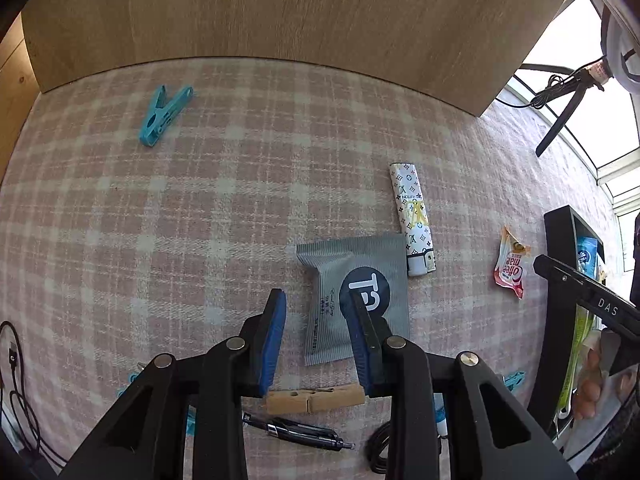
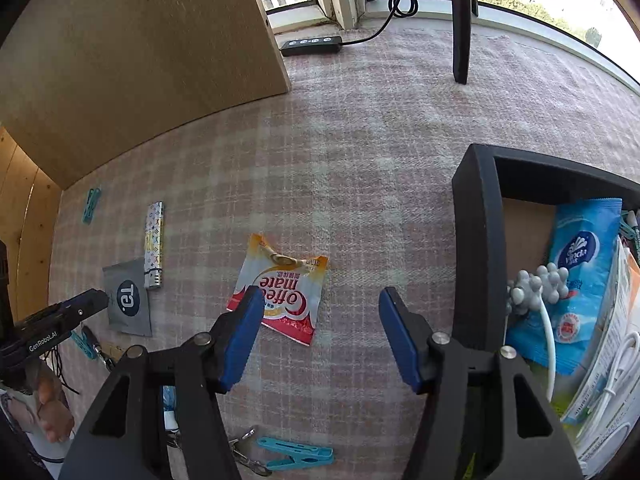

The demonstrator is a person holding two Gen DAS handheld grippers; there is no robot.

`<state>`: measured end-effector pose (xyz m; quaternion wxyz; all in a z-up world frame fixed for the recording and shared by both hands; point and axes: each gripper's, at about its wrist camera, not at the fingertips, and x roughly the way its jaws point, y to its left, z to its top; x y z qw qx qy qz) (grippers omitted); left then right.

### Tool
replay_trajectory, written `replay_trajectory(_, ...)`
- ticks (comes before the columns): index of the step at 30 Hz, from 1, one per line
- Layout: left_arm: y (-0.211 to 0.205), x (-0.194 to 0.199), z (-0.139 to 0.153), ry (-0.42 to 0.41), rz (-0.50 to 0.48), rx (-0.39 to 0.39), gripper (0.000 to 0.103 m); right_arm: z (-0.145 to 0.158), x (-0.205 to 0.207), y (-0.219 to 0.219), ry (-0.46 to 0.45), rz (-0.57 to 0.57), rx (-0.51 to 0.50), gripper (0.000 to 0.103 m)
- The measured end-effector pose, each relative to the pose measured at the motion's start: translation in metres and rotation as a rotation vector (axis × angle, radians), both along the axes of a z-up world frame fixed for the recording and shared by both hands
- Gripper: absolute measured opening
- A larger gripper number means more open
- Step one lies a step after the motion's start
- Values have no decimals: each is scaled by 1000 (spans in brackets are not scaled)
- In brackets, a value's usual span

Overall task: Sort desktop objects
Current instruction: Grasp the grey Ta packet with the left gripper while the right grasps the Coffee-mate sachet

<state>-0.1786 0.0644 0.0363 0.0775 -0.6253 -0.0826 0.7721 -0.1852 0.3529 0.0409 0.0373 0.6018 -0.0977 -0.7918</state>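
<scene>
At the bottom of the left wrist view, the left gripper (image 1: 318,338) stands with its blue-padded fingers spread and nothing between them. Just under the fingertips lies a wooden clothespin (image 1: 316,399), and below it a black pen (image 1: 300,434). Between and past the fingers, at centre frame, the grey tea sachet (image 1: 352,292) lies flat on the pink plaid tablecloth (image 1: 200,220); the right-hand finger overlaps its dark round logo in the picture, though whether it touches cannot be told. Touching the sachet's upper right corner is the patterned lighter (image 1: 412,220). Farther off, in the upper left, a teal clothespin (image 1: 162,114) lies alone near the wooden board (image 1: 280,12).

In the right wrist view, the right gripper (image 2: 320,332) is also spread wide and empty at the bottom centre. Below it, at the lower edge, lies another teal clip (image 2: 298,458). Just past its left finger, at centre frame, lies the Coffee mate sachet (image 2: 284,294). At the right edge, the black box (image 2: 476,240) holds a blue tissue pack (image 2: 576,276) and a white cable (image 2: 550,344). A black power strip (image 2: 312,45) sits far back by the window.
</scene>
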Motion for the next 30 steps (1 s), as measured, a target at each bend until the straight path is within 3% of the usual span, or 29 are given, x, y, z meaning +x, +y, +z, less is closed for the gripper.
replay_trajectory(11, 13, -10, -10, -4, -13, -8, 29, -18, -16, -11, -25, 33, 21, 57)
replay_trajectory(15, 23, -10, -11, 8, -27, -39, 26, -19, -17, -23, -8, 68, 54, 43)
replay_trajectory(17, 28, -9, -11, 15, -26, -55, 20, -19, -16, -31, 7, 83, 70, 35)
replay_trajectory(19, 29, -9, -10, 18, -28, -43, 15, -20, -14, -35, 26, 91, 54, 24)
replay_trajectory(24, 30, -2, -3, 39, -25, -31, 8, -18, -9, -41, 34, 86, -2, 9)
replay_trajectory(30, 21, 6, 27, 87, -22, -13, 6, -2, 4, -34, 70, 71, -52, 5)
